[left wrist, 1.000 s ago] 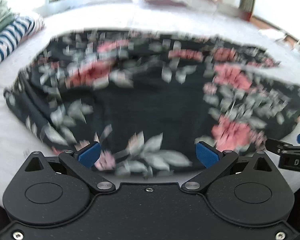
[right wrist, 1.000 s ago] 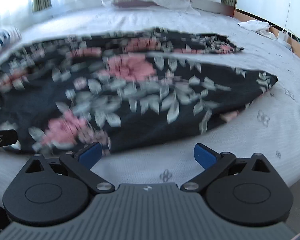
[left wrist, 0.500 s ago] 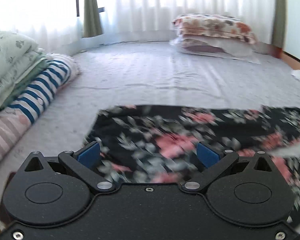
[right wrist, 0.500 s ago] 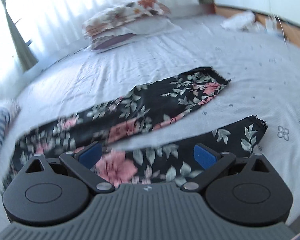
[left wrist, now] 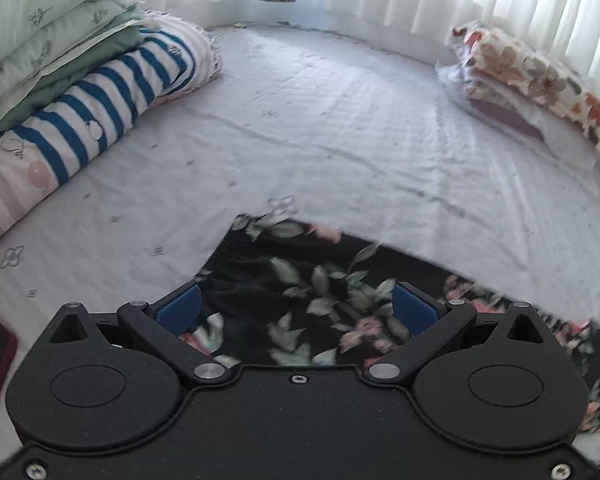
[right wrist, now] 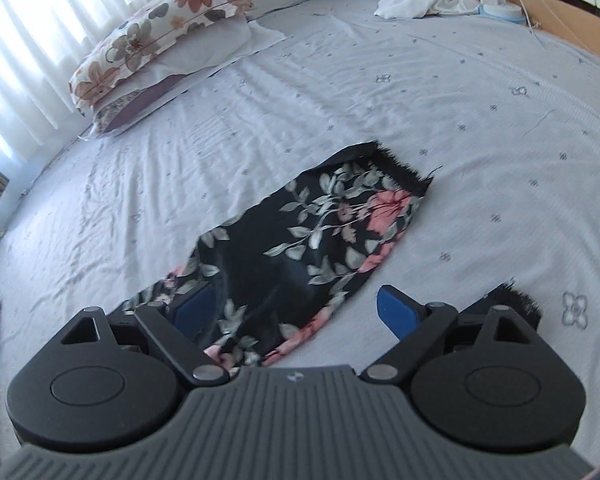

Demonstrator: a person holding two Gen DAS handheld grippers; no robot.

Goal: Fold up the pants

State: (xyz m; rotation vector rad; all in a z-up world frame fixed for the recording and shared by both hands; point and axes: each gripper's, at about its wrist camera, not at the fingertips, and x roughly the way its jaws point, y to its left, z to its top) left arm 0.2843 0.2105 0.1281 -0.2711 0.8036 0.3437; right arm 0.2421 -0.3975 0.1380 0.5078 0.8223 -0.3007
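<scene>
The pants (right wrist: 324, 232) are thin black cloth printed with pink flowers and grey-green leaves, matt, with a frayed, fuzzy hem. The bed sheet (left wrist: 340, 128) is pale woven cotton-like cloth, matt and lightly creased. The left gripper (left wrist: 296, 308) has a matt, finely grained black plastic body, smooth blue pads (left wrist: 414, 310) and shiny metal pivot pins. The right gripper (right wrist: 296, 308) has a ribbed grey plastic housing. The striped bedding (left wrist: 112, 96) looks soft and quilted.

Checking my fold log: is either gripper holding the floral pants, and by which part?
Nothing is held. Both grippers' fingers stand wide above the pants, the right gripper just beginning to close.
</scene>
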